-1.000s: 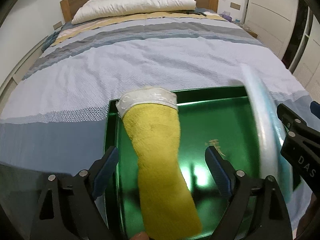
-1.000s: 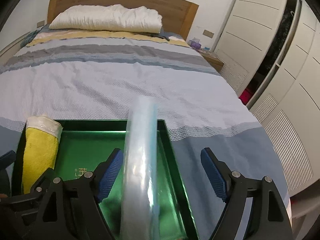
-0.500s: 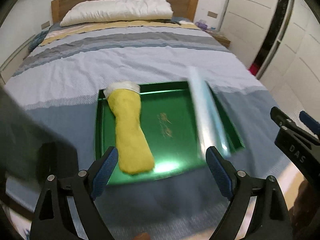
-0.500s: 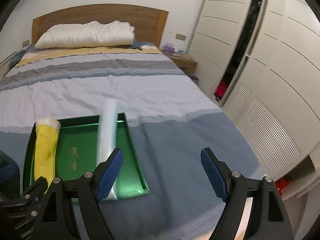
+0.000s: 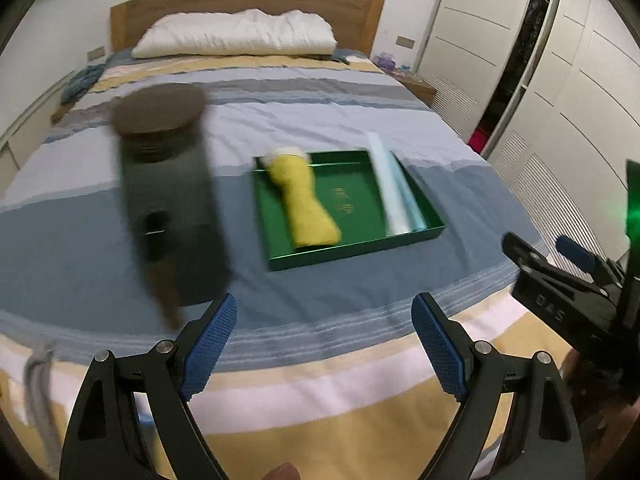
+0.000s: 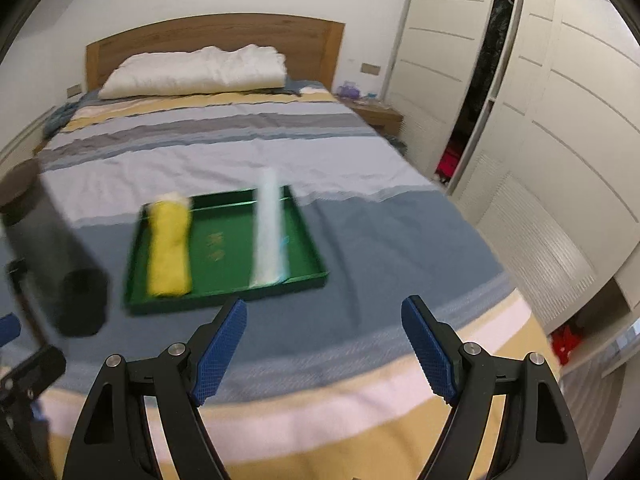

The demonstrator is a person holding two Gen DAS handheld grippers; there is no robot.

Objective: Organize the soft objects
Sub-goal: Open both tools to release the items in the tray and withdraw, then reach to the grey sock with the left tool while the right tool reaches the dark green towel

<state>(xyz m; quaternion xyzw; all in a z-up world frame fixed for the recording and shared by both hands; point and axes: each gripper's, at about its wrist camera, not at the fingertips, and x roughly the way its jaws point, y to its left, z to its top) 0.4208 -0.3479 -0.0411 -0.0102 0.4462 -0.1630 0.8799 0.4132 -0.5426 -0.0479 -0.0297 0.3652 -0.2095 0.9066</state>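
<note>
Inside the green tray (image 5: 352,258) on the bed (image 5: 280,128) lie a yellow roll (image 5: 306,204) and a pale roll (image 5: 394,192), well apart. Both left gripper (image 5: 324,350) and right gripper (image 6: 322,348) jaws gape, empty. A dark blurred thing (image 5: 168,200) is unreadable.

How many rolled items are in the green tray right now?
2: a yellow rolled towel along the left side of the green tray, and a pale blue roll along its right wall.

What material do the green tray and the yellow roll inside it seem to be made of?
The green tray looks like lacquered metal or hard plastic: its floor is glossy and the walls are thin and straight. The yellow roll looks like terry or microfibre cloth: matte, fuzzy, softly creased, with a white edge.
</note>
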